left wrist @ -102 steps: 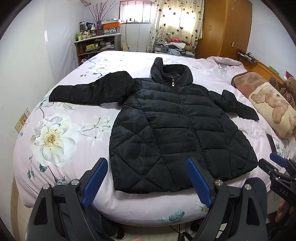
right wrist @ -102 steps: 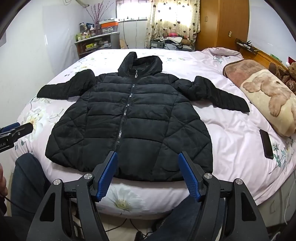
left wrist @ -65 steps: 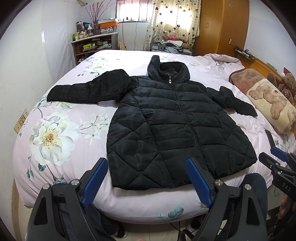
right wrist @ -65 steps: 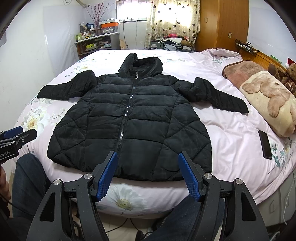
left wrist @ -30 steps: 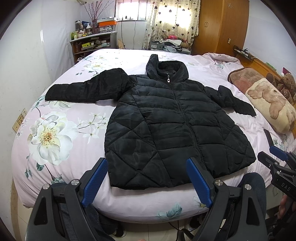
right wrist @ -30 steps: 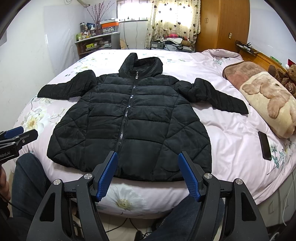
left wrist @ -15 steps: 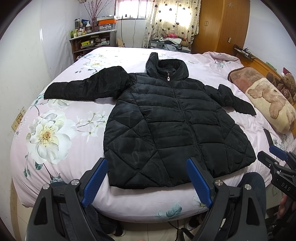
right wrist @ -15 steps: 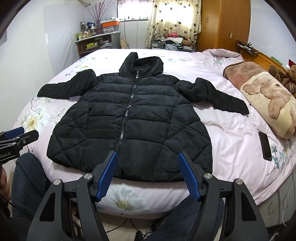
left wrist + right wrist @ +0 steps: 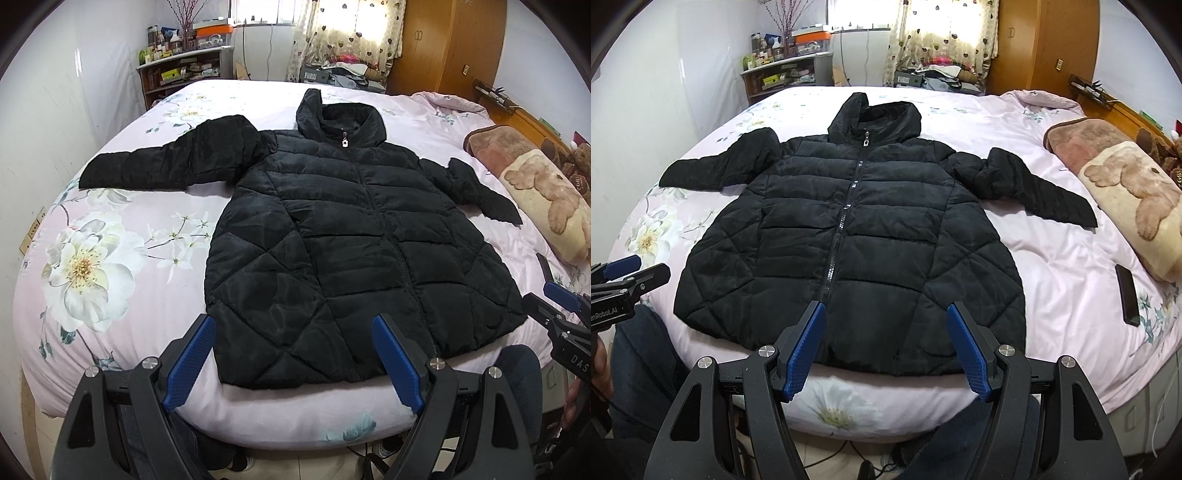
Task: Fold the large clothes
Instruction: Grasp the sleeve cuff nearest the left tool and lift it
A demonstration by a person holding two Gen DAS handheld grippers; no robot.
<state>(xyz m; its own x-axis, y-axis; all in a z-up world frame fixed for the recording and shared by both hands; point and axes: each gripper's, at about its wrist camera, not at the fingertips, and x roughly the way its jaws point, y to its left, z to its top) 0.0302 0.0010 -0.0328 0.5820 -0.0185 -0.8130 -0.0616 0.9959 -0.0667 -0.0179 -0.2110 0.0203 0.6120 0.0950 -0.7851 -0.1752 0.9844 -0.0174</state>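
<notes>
Black padded jacket [image 9: 857,236] lies zipped and spread flat on the bed [image 9: 1052,258] for folding, so my 2 tools, left tool [image 9: 291,354] and right tool [image 9: 886,347], hover wide open and empty near its hem.

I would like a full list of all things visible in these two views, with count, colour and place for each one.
jacket: one, black quilted, zipped, spread flat in the middle of the bed, sleeves out to both sides
bed sheet: one, pink with white flowers, covers the bed
bear blanket: one, cream and brown, right edge of the bed
phone: one, black, on the sheet to the right of the jacket
shelf: one, cluttered, against the far wall at left
curtain: one, cream with hearts, far window
wardrobe: one, orange-brown wood, far right
left gripper: blue pads, open, above the jacket hem
right gripper: blue pads, open, above the hem
</notes>
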